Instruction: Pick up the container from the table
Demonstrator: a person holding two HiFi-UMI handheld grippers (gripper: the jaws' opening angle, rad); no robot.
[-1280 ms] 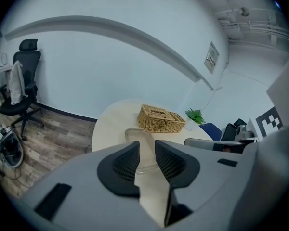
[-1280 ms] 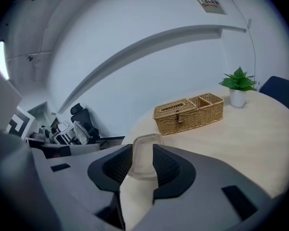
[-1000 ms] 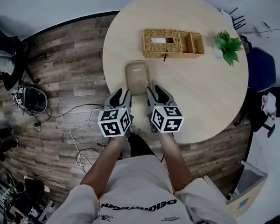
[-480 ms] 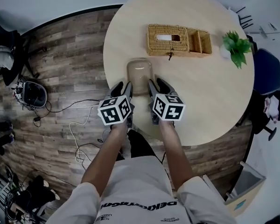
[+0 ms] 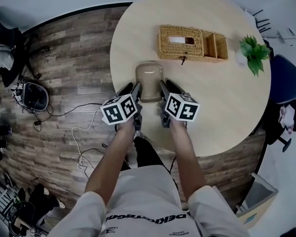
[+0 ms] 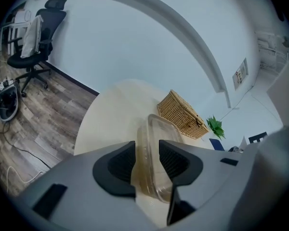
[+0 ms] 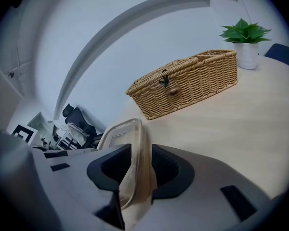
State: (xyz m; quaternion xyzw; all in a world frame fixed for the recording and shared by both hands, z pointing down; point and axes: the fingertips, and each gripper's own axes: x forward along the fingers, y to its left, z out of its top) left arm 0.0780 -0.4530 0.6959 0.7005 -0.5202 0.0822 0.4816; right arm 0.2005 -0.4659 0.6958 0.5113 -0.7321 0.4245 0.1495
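Head view: the container (image 5: 149,75) sat at the desk's (image 5: 222,93) near edge, with the left claw (image 5: 130,89) and right claw (image 5: 167,88) flanking it.

Left gripper view: the left claw (image 6: 147,165) was opening, astride the container's (image 6: 156,143) wall.

Right gripper view: the right claw (image 7: 137,170) stood released, astride the container's (image 7: 130,143) rim.

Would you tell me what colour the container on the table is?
Container: clear with a brownish tint; best in head view.
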